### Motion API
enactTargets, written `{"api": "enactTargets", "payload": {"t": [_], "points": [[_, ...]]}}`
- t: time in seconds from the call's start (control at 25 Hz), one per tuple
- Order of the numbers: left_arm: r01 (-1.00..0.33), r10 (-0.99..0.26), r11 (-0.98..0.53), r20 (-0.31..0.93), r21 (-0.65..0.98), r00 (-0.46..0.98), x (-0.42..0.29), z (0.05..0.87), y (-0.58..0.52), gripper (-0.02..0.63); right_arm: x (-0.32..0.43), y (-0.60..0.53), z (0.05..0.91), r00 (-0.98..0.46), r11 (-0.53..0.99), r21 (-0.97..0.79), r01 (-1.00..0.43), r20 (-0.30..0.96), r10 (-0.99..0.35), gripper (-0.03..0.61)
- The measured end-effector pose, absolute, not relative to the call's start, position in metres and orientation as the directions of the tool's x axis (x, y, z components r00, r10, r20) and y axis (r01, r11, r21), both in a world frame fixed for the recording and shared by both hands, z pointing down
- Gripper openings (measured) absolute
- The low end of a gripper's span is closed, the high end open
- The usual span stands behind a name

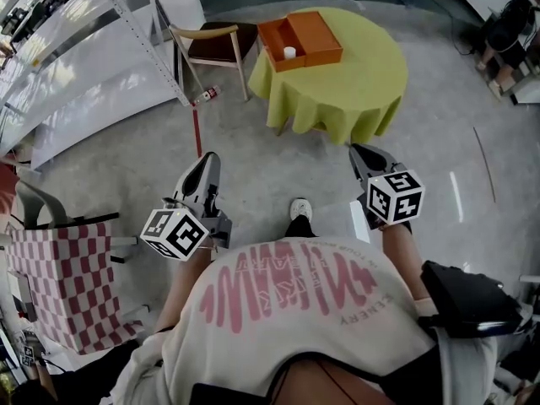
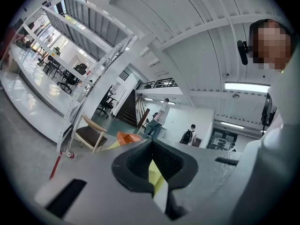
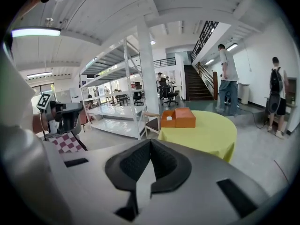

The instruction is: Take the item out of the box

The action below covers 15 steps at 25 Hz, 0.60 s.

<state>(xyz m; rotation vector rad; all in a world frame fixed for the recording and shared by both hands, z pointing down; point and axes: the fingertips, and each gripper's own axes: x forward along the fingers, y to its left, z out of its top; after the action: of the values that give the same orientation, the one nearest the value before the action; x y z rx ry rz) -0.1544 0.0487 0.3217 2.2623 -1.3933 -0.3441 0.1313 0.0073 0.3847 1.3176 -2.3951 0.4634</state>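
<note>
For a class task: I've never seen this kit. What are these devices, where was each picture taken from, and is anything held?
A person, not a robot, holds a two-jaw tool in each hand; the patterned cubes belong to them. One picture looks down from a head camera, showing left tool and right tool. The other two come from cameras riding on each tool. Both are shut, holding nothing. Ahead, a yellow-clothed table bears an open orange box with a small white item inside.
</note>
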Motion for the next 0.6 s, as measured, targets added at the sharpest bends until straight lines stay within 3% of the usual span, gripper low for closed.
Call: {"api": "enactTargets", "payload": {"t": [0.6], "points": [[-0.782, -0.908, -0.371, -0.020, 0.500, 0.418, -0.105, 0.298, -0.114, 0.006, 0.168, -0.177, 0.353, -0.543, 0.572, -0.071, -0.817, 0.426, -0.723, 0.006]]}}
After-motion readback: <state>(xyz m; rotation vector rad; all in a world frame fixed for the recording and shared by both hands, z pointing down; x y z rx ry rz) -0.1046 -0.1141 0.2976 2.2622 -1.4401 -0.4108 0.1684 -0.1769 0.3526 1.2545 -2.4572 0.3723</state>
